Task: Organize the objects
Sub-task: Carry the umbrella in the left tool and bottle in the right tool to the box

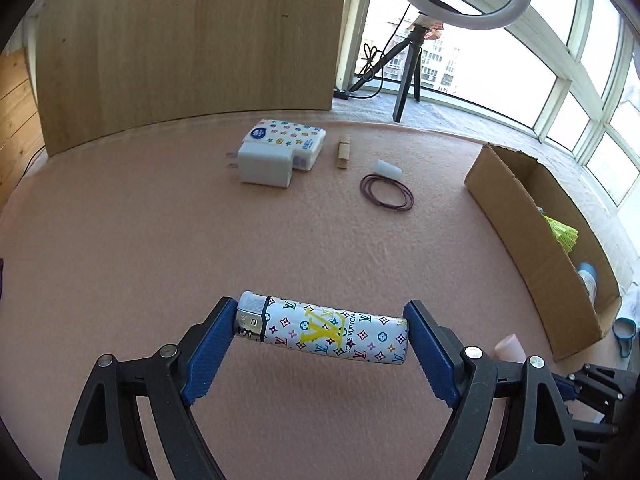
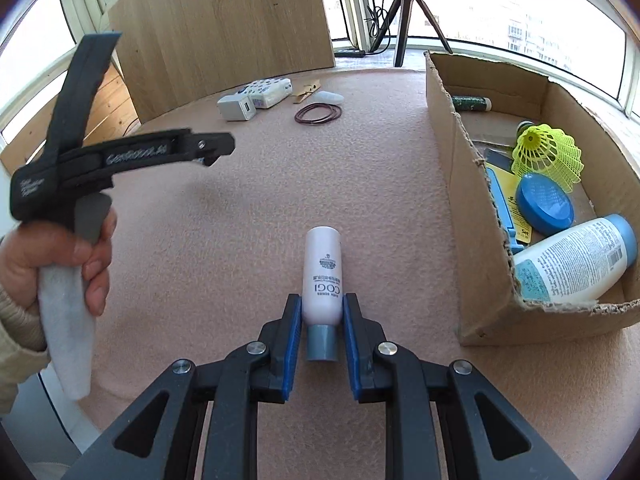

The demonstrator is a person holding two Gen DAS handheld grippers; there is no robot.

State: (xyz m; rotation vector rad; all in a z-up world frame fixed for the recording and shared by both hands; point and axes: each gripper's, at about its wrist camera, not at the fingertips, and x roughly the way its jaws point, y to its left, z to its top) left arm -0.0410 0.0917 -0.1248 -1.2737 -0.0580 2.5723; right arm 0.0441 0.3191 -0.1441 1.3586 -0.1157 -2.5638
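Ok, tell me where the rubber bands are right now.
The rubber bands lie loose on the pink mat at its far side, just in front of the small white cap, right of the wooden clothespin and left of the cardboard box.

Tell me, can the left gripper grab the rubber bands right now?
Probably not yet. The left gripper already holds a lighter lengthwise in its jaws, though the mat before the rubber bands lies bare.

left wrist: close above table, angled down toward 12 o'clock | right wrist: same tilt, box at 3 o'clock | shared: charger, rubber bands, tripod
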